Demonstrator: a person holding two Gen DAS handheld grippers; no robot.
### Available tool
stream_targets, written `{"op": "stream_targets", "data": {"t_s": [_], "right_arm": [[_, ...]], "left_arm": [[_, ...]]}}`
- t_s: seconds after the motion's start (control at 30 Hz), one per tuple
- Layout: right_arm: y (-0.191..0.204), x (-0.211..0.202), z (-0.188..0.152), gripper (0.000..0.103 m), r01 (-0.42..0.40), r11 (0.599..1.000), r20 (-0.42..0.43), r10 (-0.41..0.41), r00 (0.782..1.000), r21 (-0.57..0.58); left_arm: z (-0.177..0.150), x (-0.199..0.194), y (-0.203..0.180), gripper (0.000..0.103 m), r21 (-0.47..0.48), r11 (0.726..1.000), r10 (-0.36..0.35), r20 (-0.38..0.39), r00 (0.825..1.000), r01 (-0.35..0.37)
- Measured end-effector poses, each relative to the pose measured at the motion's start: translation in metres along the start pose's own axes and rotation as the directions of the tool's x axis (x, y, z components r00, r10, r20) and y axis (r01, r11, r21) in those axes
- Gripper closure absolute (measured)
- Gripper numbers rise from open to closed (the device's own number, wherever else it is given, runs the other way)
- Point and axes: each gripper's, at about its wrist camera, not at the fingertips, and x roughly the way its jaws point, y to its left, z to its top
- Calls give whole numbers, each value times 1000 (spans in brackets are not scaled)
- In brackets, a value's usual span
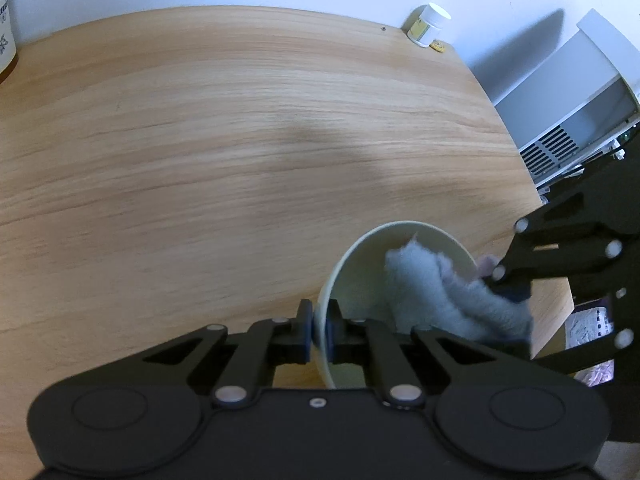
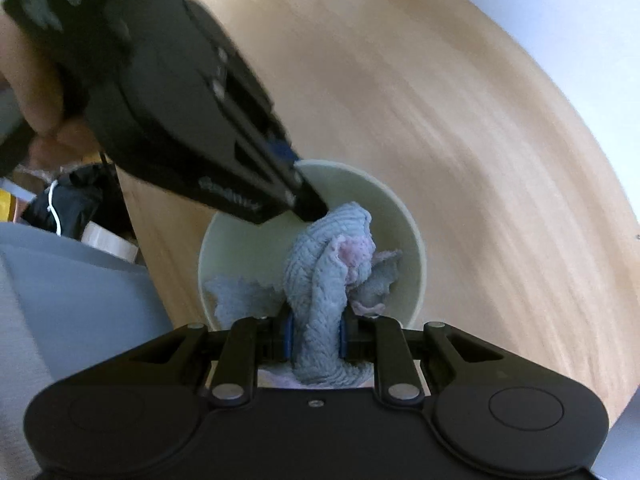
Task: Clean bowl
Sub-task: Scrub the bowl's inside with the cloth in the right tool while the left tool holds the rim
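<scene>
A pale cream bowl [image 1: 362, 276] is held tilted above the wooden table; my left gripper [image 1: 319, 330] is shut on its rim, one finger inside and one outside. My right gripper [image 2: 316, 338] is shut on a bunched grey-blue cloth [image 2: 324, 264] with a pink patch, and the cloth is pressed inside the bowl [image 2: 404, 220]. The cloth [image 1: 432, 292] also shows in the left wrist view, with the right gripper [image 1: 508, 284] coming in from the right. The left gripper [image 2: 308, 204] reaches in from the upper left in the right wrist view.
A wooden table [image 1: 220, 140] spreads out behind the bowl. A white-capped jar [image 1: 428, 24] stands at its far right corner and a brown bottle [image 1: 6, 40] at the far left. A white appliance [image 1: 576, 100] stands beyond the table's right edge. A grey bin [image 2: 80, 280] stands beside the table.
</scene>
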Motion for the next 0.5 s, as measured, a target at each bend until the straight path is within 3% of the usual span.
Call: {"op": "stream_targets", "data": {"t_s": [0.27, 0.5], "right_arm": [[-3, 24, 4, 81, 139, 990, 114, -136, 984, -19], [-12, 32, 7, 80, 72, 997, 56, -71, 996, -8]], "left_arm": [[0, -1, 2, 96, -14, 1000, 4, 19, 1000, -4], [3, -3, 3, 96, -23, 999, 37, 42, 998, -36]]}}
